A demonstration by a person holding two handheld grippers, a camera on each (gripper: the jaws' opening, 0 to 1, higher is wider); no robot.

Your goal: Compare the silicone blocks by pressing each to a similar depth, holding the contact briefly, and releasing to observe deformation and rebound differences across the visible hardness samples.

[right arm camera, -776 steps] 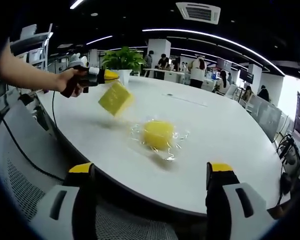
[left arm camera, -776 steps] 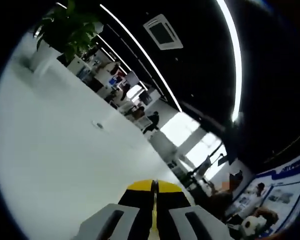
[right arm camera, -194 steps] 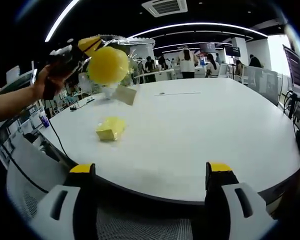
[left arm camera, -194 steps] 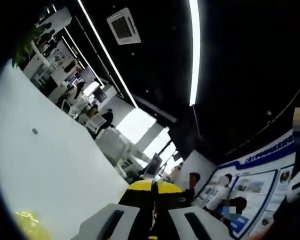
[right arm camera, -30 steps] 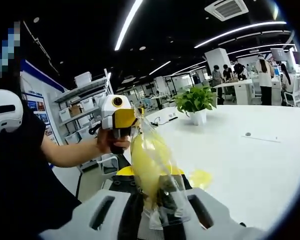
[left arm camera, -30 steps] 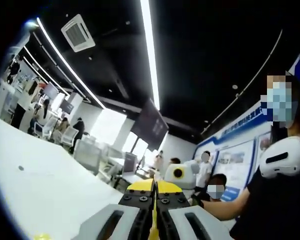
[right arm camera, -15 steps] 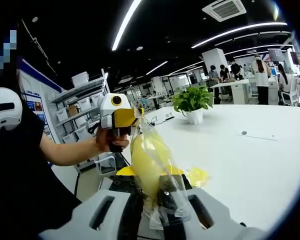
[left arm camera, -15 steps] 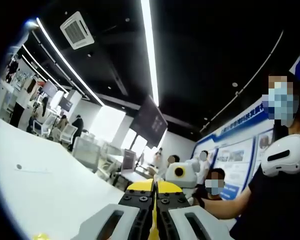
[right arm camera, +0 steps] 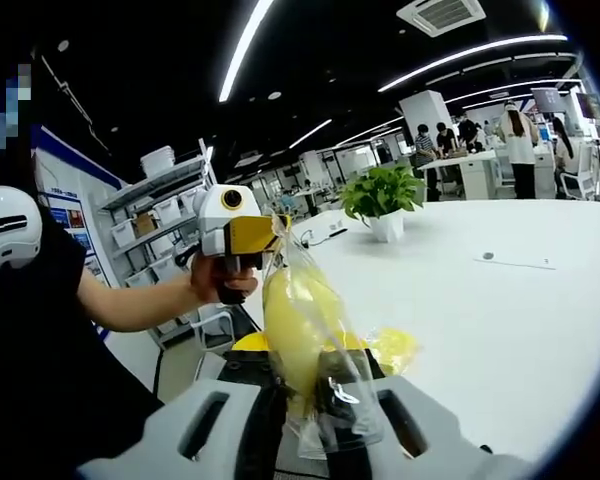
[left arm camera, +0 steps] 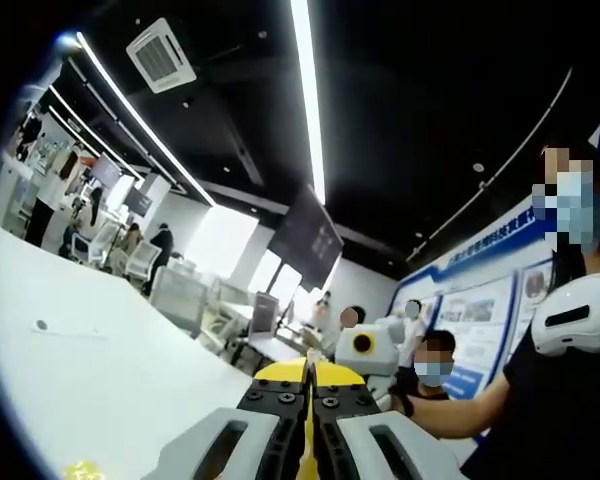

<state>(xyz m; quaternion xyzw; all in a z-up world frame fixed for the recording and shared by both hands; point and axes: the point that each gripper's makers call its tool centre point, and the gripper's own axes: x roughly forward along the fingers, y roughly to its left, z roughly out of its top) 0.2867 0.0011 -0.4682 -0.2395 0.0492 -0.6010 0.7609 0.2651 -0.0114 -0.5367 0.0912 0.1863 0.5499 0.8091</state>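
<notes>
Right gripper: my right gripper [right arm camera: 305,385] has its jaws pinched on the lower part of the bagged yellow block [right arm camera: 298,328], which stands up between them inside its clear plastic bag.

Left gripper: seen from the right gripper view, my left gripper [right arm camera: 272,235] grips the top edge of that same bag, above the block. In the left gripper view its jaws [left arm camera: 307,385] look pressed together; the film between them is too thin for me to make out there.

Landmark: the white table [right arm camera: 500,320].

Second block: the other yellow block [right arm camera: 394,348] lies on the table, just behind the bagged one and beside my right jaws. A scrap of yellow [left arm camera: 83,469] low on the table in the left gripper view may be the same piece; I can't tell.

Change over the last second: almost nothing. Both grips match the earlier frames and the bagged block sits the same between the jaws; only the background has drifted a little, which I put down to my hands moving.

Meaning for the task: I judge this the hold phase of a squeeze on the bagged sample, off the table. Release and rebound are not yet done.

Risk: the slick bag could slide in the jaws.
</notes>
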